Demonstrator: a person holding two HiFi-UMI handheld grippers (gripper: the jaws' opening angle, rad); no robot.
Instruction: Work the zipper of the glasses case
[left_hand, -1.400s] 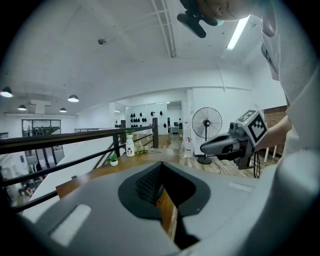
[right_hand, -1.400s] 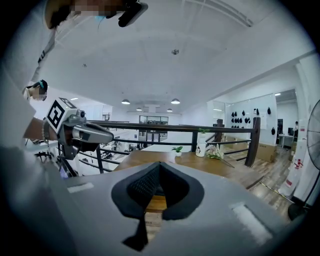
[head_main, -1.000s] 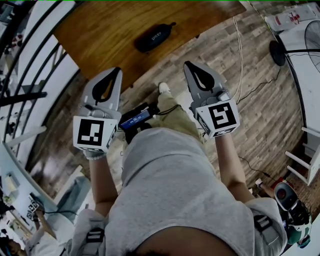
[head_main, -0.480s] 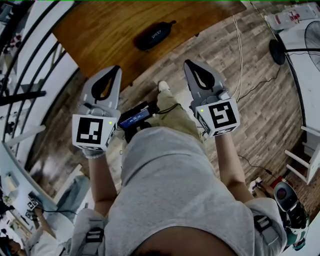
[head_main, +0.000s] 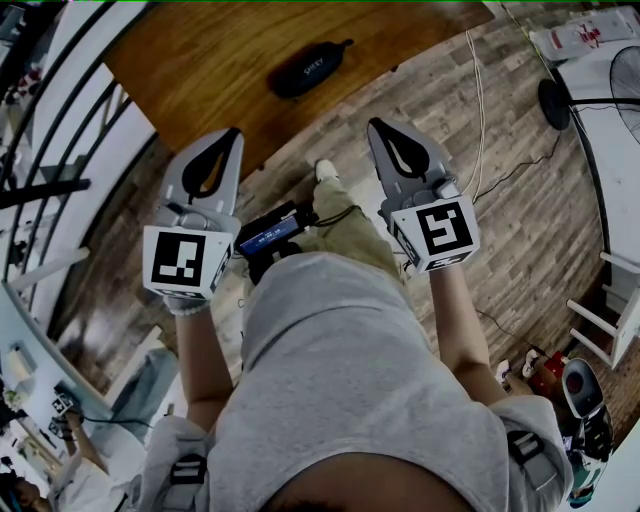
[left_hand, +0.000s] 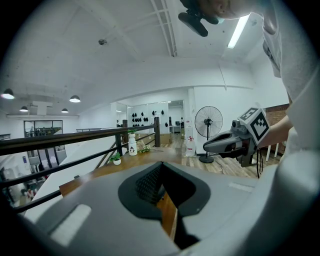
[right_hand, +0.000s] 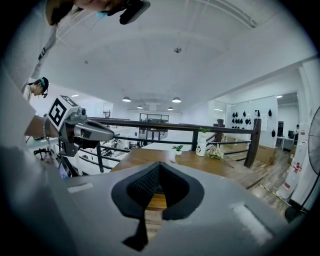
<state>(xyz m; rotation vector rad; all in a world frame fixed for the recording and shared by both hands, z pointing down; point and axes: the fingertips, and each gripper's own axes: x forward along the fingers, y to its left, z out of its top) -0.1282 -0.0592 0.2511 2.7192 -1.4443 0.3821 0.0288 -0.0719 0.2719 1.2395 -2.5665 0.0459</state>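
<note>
Both tongs shut, nothing in either.

- left tongs (head_main: 230, 138): jaws together and empty. Through the slot behind the tips its own view shows only wood. Held out in front of the person, tilted slightly down. In the head view the tip sits over the near edge of the tabletop (head_main: 190, 70).
- right tongs (head_main: 379, 128): jaws together and empty. Same slight downward tilt, level with the left one, tip over the plank floor (head_main: 480, 150) beside the tabletop.
- glasses case (head_main: 308, 70): dark, oval, lying flat on the wooden tabletop ahead of the 2 tongs and roughly between their lines, well apart from both. A small tab sticks out at its right end. Can't tell whether the zip is open or closed — too small. White print on top, unreadable.

At the far end of the tabletop, by the dark railing (right_hand: 150, 123), are 1 white bottle (right_hand: 201, 146) and 1 small potted plant (right_hand: 178, 149). A pedestal fan (left_hand: 208, 121) stands on the floor beyond.
</note>
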